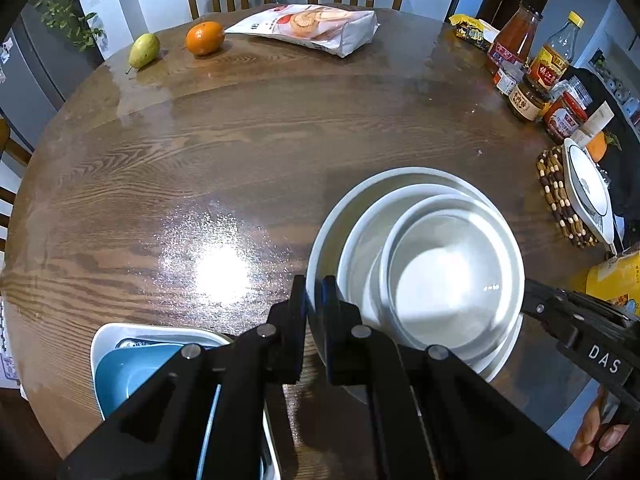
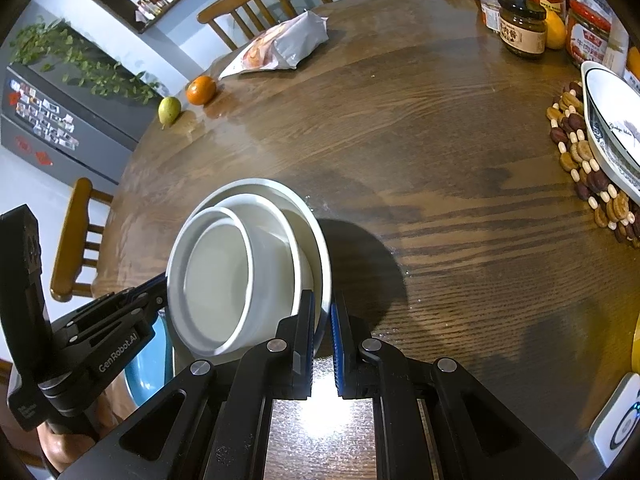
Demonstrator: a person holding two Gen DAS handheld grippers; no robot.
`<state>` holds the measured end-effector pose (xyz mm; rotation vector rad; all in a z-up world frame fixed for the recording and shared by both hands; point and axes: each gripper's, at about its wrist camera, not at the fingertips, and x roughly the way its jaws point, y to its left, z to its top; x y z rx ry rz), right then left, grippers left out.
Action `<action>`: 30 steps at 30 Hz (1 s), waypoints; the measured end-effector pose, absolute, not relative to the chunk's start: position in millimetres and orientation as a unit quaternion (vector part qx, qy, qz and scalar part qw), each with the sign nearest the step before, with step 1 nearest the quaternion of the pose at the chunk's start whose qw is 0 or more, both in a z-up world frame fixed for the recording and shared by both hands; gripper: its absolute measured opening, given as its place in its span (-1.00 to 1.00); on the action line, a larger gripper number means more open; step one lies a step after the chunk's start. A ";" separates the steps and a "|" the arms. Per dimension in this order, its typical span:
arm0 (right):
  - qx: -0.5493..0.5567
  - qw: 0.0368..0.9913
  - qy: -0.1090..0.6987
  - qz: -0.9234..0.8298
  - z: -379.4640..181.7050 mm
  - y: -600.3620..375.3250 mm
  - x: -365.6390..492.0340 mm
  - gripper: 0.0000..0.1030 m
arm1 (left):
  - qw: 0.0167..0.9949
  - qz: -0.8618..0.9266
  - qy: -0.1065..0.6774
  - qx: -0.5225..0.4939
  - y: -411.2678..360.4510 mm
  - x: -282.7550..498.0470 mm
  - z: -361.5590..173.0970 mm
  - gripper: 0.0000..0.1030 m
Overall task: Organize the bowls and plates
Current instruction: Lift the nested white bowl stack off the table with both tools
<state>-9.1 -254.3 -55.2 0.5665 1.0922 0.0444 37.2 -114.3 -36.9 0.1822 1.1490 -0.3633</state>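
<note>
A stack of white bowls (image 1: 440,264) nests three deep: a small one inside a middle one inside a large one. It is held tilted above the wooden table (image 1: 240,140). My left gripper (image 1: 314,292) is shut on the large bowl's left rim. My right gripper (image 2: 323,312) is shut on the opposite rim of the stack (image 2: 240,272). Each gripper shows in the other's view, the right one in the left wrist view (image 1: 560,316) and the left one in the right wrist view (image 2: 120,312). A blue bowl in a white square dish (image 1: 132,356) sits below my left gripper.
A patterned bowl (image 2: 612,120) rests on a beaded trivet (image 2: 580,160) at the right. Jars and bottles (image 2: 520,24) stand at the far right. A pear (image 1: 144,50), an orange (image 1: 205,38) and a snack bag (image 1: 312,28) lie at the far edge. Chairs stand behind.
</note>
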 end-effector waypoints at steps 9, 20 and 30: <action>0.266 0.822 0.503 0.022 -49.0 -254.8 -12.3 -0.78 | 0.825 -0.170 0.531 0.087 -114.3 34.8 -30.0 -0.95; 0.264 0.828 0.493 0.033 -40.8 -257.4 -17.2 -0.78 | 0.835 -0.159 0.520 0.086 -114.4 27.1 -19.1 -0.95; 0.253 0.834 0.486 0.064 -31.8 -255.3 -22.0 -0.78 | 0.847 -0.127 0.510 0.076 -110.2 10.7 -6.0 -0.95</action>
